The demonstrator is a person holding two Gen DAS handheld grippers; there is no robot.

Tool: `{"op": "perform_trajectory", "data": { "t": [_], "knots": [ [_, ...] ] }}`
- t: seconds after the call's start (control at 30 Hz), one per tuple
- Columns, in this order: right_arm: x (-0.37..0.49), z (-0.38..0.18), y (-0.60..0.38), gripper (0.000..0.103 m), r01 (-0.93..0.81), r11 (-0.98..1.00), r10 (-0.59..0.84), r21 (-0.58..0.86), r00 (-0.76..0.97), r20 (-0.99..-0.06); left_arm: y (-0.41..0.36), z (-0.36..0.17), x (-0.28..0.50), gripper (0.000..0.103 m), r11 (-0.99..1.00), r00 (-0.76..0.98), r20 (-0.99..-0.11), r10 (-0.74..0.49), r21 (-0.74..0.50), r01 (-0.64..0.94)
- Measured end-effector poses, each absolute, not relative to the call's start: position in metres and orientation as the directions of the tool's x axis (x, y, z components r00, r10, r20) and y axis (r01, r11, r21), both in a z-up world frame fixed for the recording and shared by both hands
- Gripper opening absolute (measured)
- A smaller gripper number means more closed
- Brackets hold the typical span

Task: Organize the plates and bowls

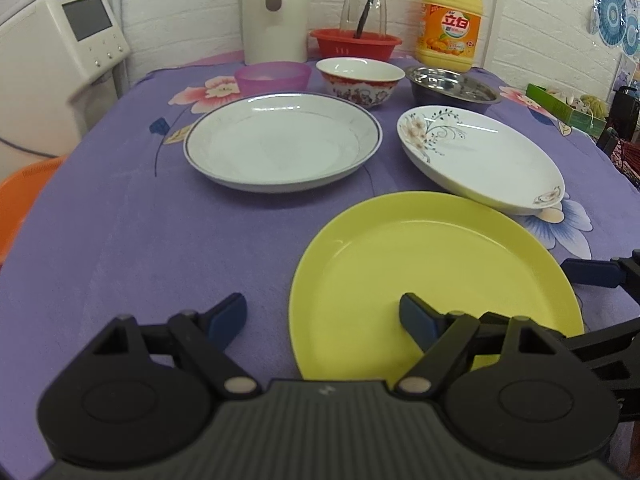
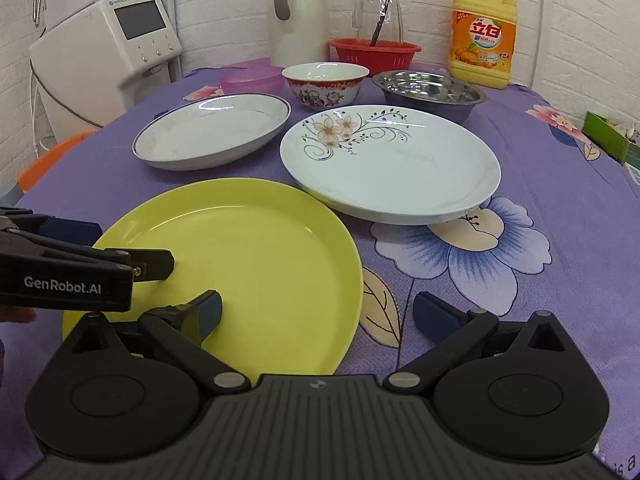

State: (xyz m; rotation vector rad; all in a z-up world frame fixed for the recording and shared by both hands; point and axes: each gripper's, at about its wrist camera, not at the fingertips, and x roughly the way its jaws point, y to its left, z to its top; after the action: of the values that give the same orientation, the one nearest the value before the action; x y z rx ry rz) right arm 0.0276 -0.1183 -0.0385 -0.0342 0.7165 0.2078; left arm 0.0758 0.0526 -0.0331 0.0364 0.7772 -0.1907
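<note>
A yellow plate [image 1: 440, 264] [image 2: 248, 256] lies nearest on the purple cloth. Behind it are a blue-rimmed white plate [image 1: 280, 144] [image 2: 208, 132] and a flower-print white plate [image 1: 480, 152] [image 2: 392, 164]. Further back stand a pink plastic bowl [image 1: 272, 76] [image 2: 252, 79], a red-patterned china bowl [image 1: 360, 80] [image 2: 325, 84] and a steel bowl [image 1: 452, 88] [image 2: 430, 92]. My left gripper [image 1: 322, 320] is open, straddling the yellow plate's left rim. My right gripper [image 2: 320, 314] is open, straddling its right rim. Neither holds anything.
At the back stand a white thermos [image 1: 276, 12], a glass jug [image 1: 364, 0] in a red basket [image 1: 356, 42] and a yellow detergent bottle [image 1: 450, 24]. A white appliance [image 1: 60, 52] and an orange stool [image 1: 20, 192] are left of the table. A green box [image 1: 564, 108] lies right.
</note>
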Motion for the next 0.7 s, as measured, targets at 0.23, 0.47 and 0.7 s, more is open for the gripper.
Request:
{"op": "perform_trajectory", "data": {
  "t": [0.23, 0.47, 0.7],
  "knots": [
    [0.018, -0.040, -0.115, 0.103, -0.227, 0.973, 0.211, 0.053, 0.760, -0.614, 0.046, -0.033, 0.069, 0.059, 0.975, 0.713, -0.672, -0.199, -0.060, 0.216],
    [0.015, -0.034, -0.098, 0.103, -0.207, 0.977, 0.199, 0.056, 0.780, -0.593, 0.067, -0.022, 0.058, 0.044, 0.990, 0.723, -0.677, -0.137, -0.062, 0.129],
    [0.032, -0.025, -0.053, 0.103, -0.342, 0.934, 0.339, 0.106, 0.751, -0.567, 0.115, -0.009, 0.048, 0.042, 1.000, 0.744, -0.668, -0.007, -0.023, -0.011]
  ]
}}
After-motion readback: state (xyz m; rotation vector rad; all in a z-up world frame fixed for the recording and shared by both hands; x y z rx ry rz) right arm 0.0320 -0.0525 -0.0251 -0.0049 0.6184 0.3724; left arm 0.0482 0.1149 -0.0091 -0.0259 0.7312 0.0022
